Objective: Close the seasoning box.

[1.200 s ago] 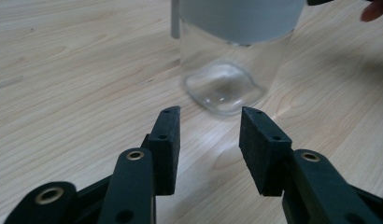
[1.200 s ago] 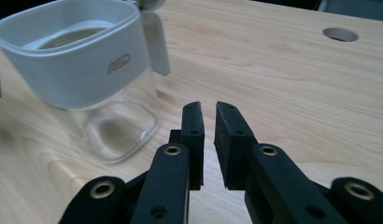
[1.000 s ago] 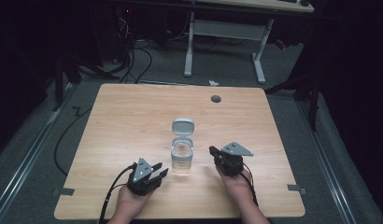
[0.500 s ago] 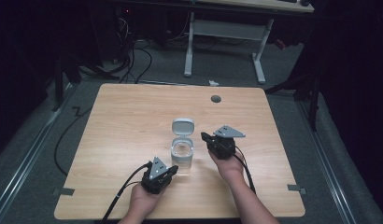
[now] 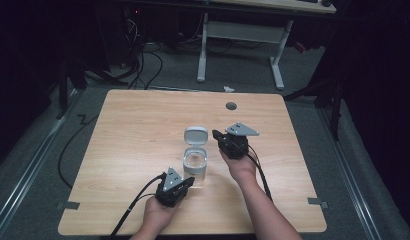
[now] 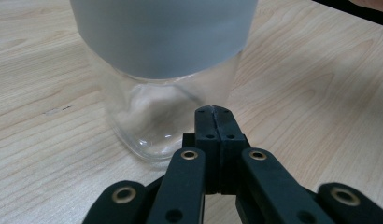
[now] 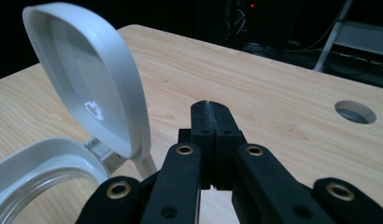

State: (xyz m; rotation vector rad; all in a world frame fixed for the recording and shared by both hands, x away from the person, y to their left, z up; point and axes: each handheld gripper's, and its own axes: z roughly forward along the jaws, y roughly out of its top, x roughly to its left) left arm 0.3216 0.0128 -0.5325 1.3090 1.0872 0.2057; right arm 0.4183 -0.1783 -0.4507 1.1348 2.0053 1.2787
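- Left gripper [image 5: 189,181]: held low over the near part of the table [image 5: 133,130], jaws pressed together with nothing between them; in the left gripper view its tips [image 6: 214,112] sit just in front of the container's base, on the near side — whether they touch the glass cannot be told
- Right gripper [image 5: 216,135]: held beside the container's raised lid, on its right, jaws likewise closed and empty; the grey three-cornered plate [image 5: 242,130] rides on top of it
- Container [image 5: 195,164]: a clear jar with a grey band round its upper part, standing upright near the table's middle, between the two grippers
- Lid [image 5: 196,136]: grey-rimmed with a clear panel, hinged at the far edge of the jar and standing open — in the right gripper view it [image 7: 87,79] rises just left of the closed tips [image 7: 207,109]
- Cable hole [image 5: 231,106]: a round opening in the far part of the table, well apart from the jar
- Background: dark floor with cables and the legs of a second desk [image 5: 240,40]
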